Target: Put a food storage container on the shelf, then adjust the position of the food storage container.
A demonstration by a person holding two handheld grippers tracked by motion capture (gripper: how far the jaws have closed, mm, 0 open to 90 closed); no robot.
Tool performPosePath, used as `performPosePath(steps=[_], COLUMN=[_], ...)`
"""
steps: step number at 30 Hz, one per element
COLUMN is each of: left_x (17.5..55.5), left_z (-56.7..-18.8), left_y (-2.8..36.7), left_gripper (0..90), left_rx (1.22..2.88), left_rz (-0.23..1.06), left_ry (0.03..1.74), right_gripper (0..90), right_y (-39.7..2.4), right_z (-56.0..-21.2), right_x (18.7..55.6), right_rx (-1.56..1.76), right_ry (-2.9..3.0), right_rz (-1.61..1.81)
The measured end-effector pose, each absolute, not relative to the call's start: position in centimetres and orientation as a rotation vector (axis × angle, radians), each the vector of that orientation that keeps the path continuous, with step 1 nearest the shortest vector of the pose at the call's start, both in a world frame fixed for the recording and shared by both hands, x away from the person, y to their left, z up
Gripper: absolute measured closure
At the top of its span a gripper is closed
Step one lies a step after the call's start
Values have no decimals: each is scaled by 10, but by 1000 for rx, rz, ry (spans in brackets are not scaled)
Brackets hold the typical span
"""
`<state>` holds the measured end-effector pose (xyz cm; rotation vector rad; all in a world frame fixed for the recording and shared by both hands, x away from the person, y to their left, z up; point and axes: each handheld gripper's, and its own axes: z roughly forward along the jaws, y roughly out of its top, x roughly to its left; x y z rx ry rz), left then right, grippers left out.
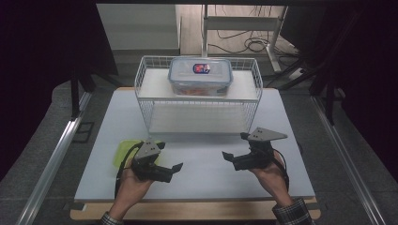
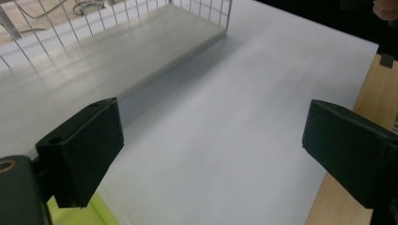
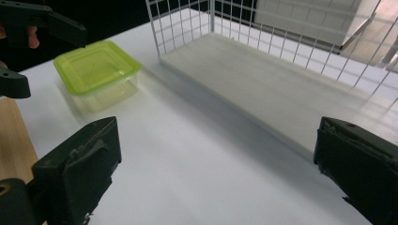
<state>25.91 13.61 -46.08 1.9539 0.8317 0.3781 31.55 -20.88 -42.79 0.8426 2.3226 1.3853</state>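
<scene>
In front of the wire rack (image 1: 198, 96), we hold the left gripper (image 1: 174, 168) and right gripper (image 1: 229, 156) wide open, both empty. The green container (image 1: 123, 151) sits beside the left gripper, nearer the rack.

high view: above table's near edge, facing wire rack (image 1: 197, 96) | gripper views: low, close before rack (image 2: 117, 42) | shared: rack's shelf

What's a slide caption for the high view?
Two open grippers, left gripper and right gripper, hover before wire rack.
</scene>
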Motion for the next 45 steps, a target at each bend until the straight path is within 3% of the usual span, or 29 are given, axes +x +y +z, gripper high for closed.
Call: performPosePath(steps=[10,19,25,30,37,38,45], left_x=[249,260,266,273,273,272,269], left_z=[-484,-483,-482,-481,-482,-483,-494], left_y=[133,149,184,220,266,273,309], left_gripper=[49,48,255,504,862,893,897], left_rx=[2001,1974,1972,1897,1835,1827,1771], left_rz=[350,333,450,421,485,495,562], left_ry=[849,931,1018,1117,1259,1275,1402], right_gripper=[14,14,14,14,15,15,19], right_y=[-220,-224,-223,-224,-225,-225,-224], right_z=[-456,-475,-485,-492,-495,-495,-496], right_x=[293,296,298,301,303,303,302], right_rx=[847,889,868,891,885,874,858], right_ry=[2306,2320,2310,2324,2337,2341,2352], right_rz=[1345,1262,1192,1165,1148,1129,1118])
